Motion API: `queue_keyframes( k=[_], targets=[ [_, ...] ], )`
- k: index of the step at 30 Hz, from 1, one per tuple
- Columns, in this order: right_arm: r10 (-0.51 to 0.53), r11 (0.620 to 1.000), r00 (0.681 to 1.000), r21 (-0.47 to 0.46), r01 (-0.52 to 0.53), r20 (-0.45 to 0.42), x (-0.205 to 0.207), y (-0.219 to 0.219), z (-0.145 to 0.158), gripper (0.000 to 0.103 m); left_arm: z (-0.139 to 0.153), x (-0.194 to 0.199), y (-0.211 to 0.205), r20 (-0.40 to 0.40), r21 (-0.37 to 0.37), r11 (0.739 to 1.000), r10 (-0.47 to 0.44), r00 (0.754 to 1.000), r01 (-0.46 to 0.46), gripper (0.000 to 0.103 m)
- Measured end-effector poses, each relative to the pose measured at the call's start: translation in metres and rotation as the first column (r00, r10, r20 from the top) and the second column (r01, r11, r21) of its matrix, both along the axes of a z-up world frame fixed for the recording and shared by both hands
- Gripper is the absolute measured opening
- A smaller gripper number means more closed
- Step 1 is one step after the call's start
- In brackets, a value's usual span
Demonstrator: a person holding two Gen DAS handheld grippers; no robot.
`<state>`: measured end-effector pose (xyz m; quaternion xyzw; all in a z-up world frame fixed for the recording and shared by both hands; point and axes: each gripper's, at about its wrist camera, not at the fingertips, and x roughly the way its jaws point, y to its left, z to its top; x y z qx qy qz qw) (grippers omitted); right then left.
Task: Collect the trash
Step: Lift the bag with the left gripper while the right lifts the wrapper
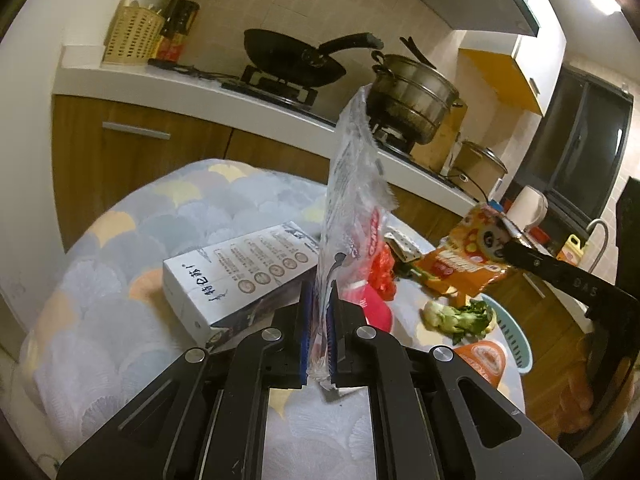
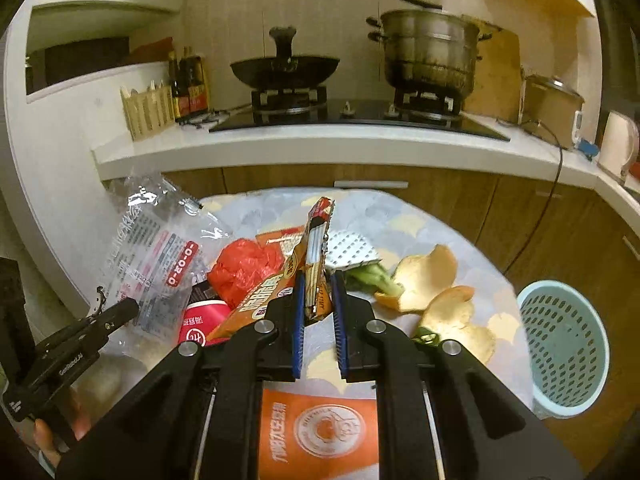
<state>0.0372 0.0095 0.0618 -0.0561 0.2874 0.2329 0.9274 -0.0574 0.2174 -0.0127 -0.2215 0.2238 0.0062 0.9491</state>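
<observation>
Left gripper pinches a clear bag by its lower edge, right gripper an orange wrapper, both lifted above the counter; light, limp, slippery film, likely best held by an edge.

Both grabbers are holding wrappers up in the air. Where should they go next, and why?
Probably over to the blue basket at the table's right edge. The right gripper is shut on the orange snack wrapper, the left gripper on the clear plastic bag, both lifted off the table. The right one is nearer, so it likely drops first.
</observation>
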Motion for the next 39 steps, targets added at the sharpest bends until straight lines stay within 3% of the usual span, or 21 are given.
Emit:
queue_keyframes(
  k=[8, 16, 27, 39],
  targets=[
    [0.022, 0.999, 0.999, 0.039, -0.023, 0.033, -0.015, -0.017, 0.016, 0.011, 0.021, -0.016, -0.01, 0.019, 0.003, 1.0, 0.024, 1.0, -0.024, 0.004],
    [0.017, 0.997, 0.997, 0.073, -0.022, 0.072, -0.03, -0.029, 0.034, 0.011, 0.062, -0.035, -0.022, 0.062, 0.087, 0.995, 0.053, 0.997, -0.058, 0.004],
    [-0.016, 0.991, 0.997, 0.132, 0.006, 0.075, -0.033, -0.066, 0.04, 0.011, 0.084, -0.029, -0.052, 0.072, 0.133, 0.99, 0.031, 0.997, -0.041, 0.004],
    [-0.085, 0.978, 0.993, 0.195, 0.068, 0.08, -0.025, -0.127, 0.035, 0.011, 0.09, -0.008, -0.081, 0.077, 0.059, 0.996, -0.066, 0.995, 0.061, 0.004]
  ],
)
